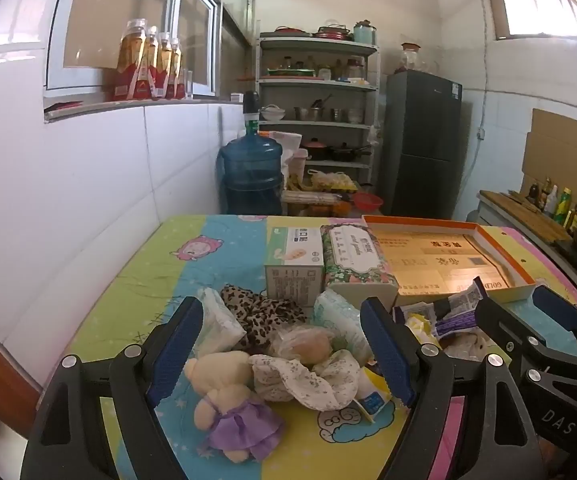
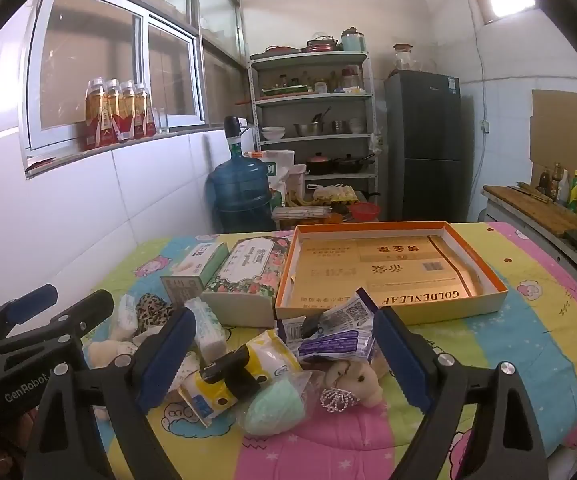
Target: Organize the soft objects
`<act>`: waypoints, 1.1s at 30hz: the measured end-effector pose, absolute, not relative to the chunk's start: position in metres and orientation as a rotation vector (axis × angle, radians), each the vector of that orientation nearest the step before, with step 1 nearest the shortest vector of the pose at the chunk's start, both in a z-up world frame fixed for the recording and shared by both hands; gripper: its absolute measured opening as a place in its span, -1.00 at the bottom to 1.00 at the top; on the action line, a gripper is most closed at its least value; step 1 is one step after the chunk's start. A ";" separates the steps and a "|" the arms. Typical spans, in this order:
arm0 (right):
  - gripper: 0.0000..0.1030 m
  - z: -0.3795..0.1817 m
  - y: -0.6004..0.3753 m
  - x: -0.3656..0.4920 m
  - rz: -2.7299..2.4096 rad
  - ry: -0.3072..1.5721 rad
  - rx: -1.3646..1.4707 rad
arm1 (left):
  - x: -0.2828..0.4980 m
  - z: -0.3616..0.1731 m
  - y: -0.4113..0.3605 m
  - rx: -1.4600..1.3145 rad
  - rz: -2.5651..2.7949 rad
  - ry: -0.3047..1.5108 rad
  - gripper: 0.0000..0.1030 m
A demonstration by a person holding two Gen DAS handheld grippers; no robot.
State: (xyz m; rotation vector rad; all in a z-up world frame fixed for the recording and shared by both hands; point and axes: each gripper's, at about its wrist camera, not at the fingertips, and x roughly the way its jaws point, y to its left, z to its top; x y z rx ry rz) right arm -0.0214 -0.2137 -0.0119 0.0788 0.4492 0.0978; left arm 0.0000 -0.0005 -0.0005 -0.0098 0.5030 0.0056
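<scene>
Two black grippers with blue pads hang over a heap of soft things on the bright cartoon-print tablecloth [image 2: 528,344], both spread wide and gripping nothing.

The left gripper [image 1: 288,340] hovers above a cream plush doll in a purple dress [image 1: 228,404], a speckled white cloth [image 1: 308,380], a leopard-print fabric piece [image 1: 260,316] and a wrapped round bun [image 1: 306,344]. The right gripper [image 2: 284,356] hovers above a yellow-and-white snack packet [image 2: 244,376], a purple foil wrapper [image 2: 336,336], a mint-green sponge in clear wrap [image 2: 276,406] and a tan plush animal with a silver crown [image 2: 358,380]. Just behind the heap lies an open, orange-rimmed cardboard box lid [image 2: 392,308], beside a floral tissue pack [image 2: 248,272].
</scene>
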 end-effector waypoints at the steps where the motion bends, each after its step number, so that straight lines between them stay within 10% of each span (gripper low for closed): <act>1: 0.77 -0.012 -0.214 -0.021 0.097 0.450 0.078 | 0.000 -0.001 -0.001 -0.010 0.006 0.503 0.59; 33: 0.77 -0.016 -0.207 -0.021 0.099 0.458 0.067 | -0.001 -0.003 0.002 -0.024 0.004 0.504 0.59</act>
